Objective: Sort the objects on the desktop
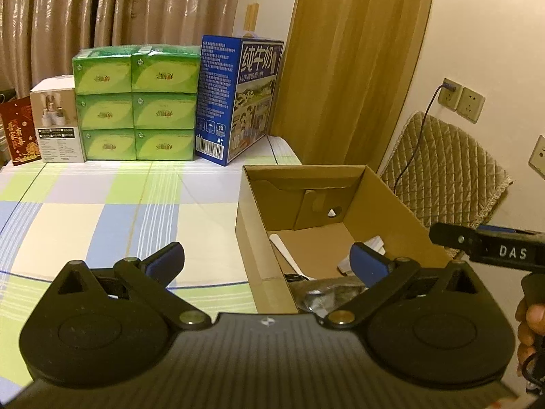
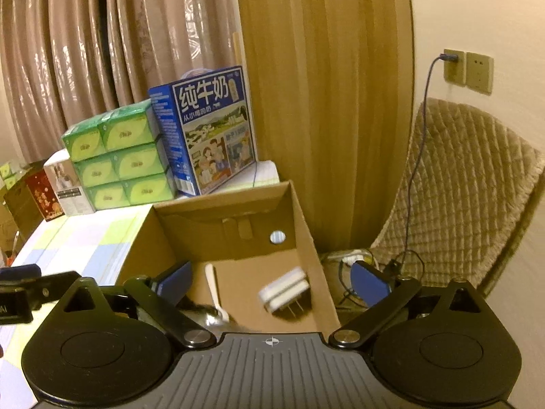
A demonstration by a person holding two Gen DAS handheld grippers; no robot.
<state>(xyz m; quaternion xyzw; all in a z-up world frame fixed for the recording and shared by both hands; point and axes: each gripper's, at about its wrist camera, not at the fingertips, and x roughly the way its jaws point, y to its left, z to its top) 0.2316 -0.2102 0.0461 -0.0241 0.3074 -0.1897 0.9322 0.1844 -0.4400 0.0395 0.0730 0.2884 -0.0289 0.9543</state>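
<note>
Right wrist view: the right gripper hangs above the open brown cardboard box with its blue-padded jaws spread wide and nothing between them. Inside the box lie a white plastic spoon, a white wall plug adapter and a shiny dark item near the front wall, too blurred to identify. The spoon's long axis runs roughly front to back, handle toward the far wall and bowl toward the camera. The adapter lies tilted, metal prongs pointing toward the camera.

Left wrist view: the left gripper is likewise spread and empty, straddling the box's left wall over the checked tablecloth on the table.

Judgement: a deposit step appears complete. The next move calls for locating a remaining loose object; none shows on the visible tablecloth.
</note>
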